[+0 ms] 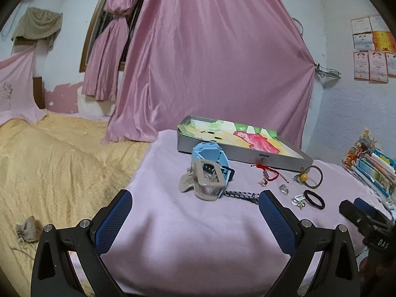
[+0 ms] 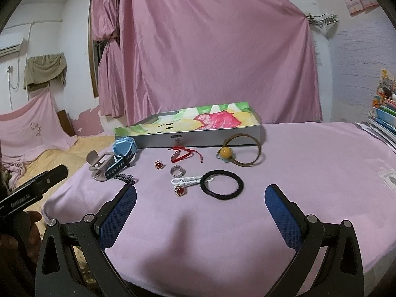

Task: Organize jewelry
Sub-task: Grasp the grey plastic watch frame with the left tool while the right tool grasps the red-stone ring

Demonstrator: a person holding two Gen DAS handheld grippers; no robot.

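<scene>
Jewelry lies scattered on a pink cloth (image 2: 309, 173). A grey tray (image 2: 198, 137) with a colourful lining stands at the back. In front of it lie a blue watch (image 2: 122, 148), a beige hair clip (image 2: 99, 165), a red cord bracelet (image 2: 183, 153), a silver ring (image 2: 177, 171), two red-stone pieces (image 2: 180, 190), a white clip (image 2: 185, 180), a black hair tie (image 2: 222, 185) and a brown hair tie with a yellow bead (image 2: 237, 154). My right gripper (image 2: 200, 195) is open, just short of the black tie. My left gripper (image 1: 195, 201) is open, near the clip (image 1: 198, 180) and a braided cord (image 1: 241, 195).
A yellow bedspread (image 1: 57, 153) lies left of the cloth, with a small cloth pouch (image 1: 26, 229) on it. Pink curtains (image 1: 198, 61) hang behind the tray. Stacked books and papers (image 1: 371, 168) stand at the right edge.
</scene>
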